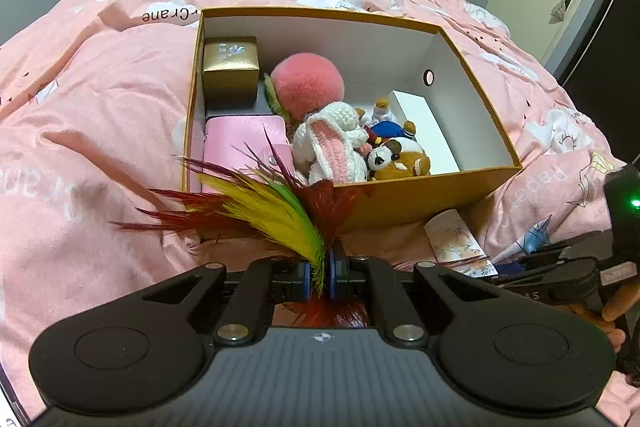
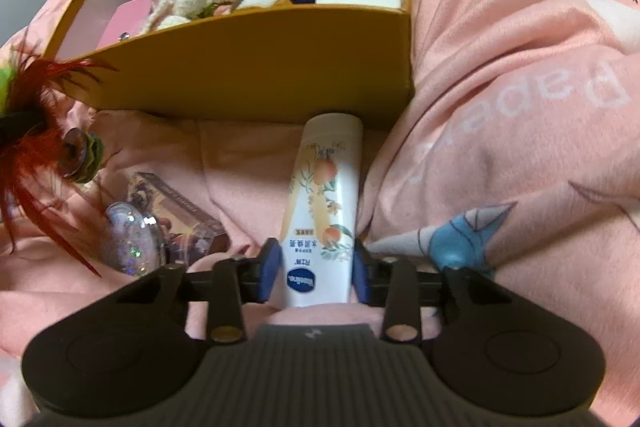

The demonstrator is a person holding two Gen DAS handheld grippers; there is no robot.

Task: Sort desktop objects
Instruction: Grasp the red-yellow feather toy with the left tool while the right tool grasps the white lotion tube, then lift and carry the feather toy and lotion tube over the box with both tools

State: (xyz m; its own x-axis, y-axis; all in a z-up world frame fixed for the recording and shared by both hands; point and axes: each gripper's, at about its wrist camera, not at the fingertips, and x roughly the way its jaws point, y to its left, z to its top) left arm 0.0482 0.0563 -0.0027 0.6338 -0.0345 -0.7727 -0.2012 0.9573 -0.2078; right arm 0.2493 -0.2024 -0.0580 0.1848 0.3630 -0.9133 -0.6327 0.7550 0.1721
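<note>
Left wrist view: a bed spread with a pink quilt [image 1: 100,131] printed with clouds and paper cranes fills most of the scene, and on it sits an open mustard cardboard box [image 1: 420,199] with white inner walls. Inside the box lie a round pink plush ball [image 1: 308,83], a pink pouch [image 1: 240,143] with a snap at the near left, a gold gift box [image 1: 230,67] in the far left corner, a white carton [image 1: 416,115] along the right wall, a crocheted white and pink bunny [image 1: 332,139] and a small brown and white plush dog [image 1: 400,159] in the middle. The left gripper [image 1: 319,275] has its jaws pinched fully together on a feather toy [image 1: 272,207], whose yellow, green and red plumes fan up in front of the near wall of the box. In the right wrist view, the right gripper [image 2: 316,271] straddles a white lotion tube [image 2: 324,203] with a peach print, lying on the quilt just in front of the box; the jaws stand narrow around its lower end, with the blue pads [image 2: 270,267] at or very near its sides. To its left lie a clear rectangular case [image 2: 180,223] and a glittery disc [image 2: 128,243], touching each other
</note>
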